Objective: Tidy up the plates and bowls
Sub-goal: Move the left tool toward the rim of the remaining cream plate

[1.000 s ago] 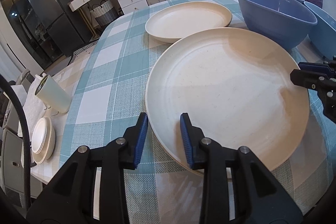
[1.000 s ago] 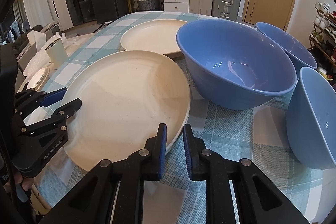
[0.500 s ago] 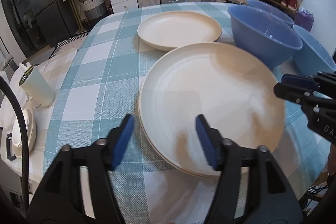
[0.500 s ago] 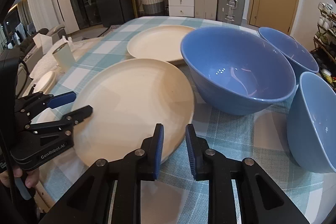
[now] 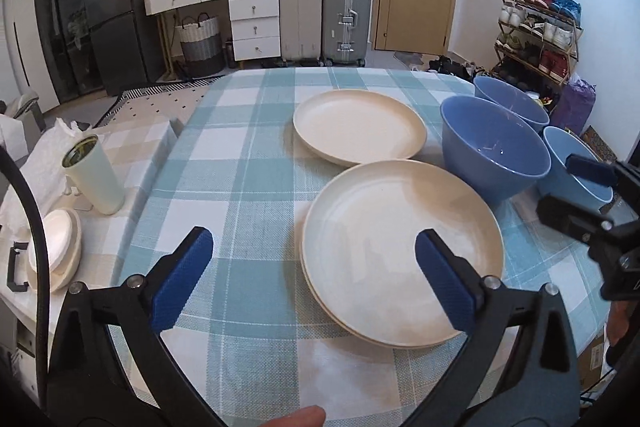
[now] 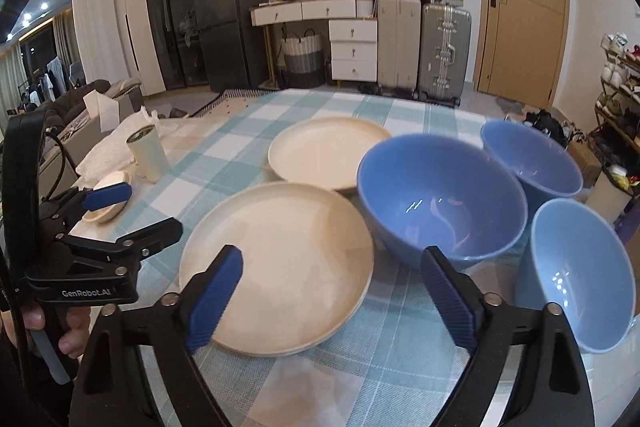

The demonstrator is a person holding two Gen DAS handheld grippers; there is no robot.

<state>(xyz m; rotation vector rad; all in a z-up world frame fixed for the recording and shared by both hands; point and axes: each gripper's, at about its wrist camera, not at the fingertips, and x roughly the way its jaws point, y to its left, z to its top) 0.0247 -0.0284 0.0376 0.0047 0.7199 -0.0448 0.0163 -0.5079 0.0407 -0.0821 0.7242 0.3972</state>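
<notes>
**Stacked plates sit close to the bowls**

The near plate stack lies on the bench, with the big blue bowl just beside it. Your left hand-held gripper and right hand-held gripper have just been opening and stand wide, holding nothing. Reach carelessly for the far plate and you may knock that bowl.

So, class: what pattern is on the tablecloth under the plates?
A teal-and-white check on the tablecloth; the left wrist view shows it best.
</notes>
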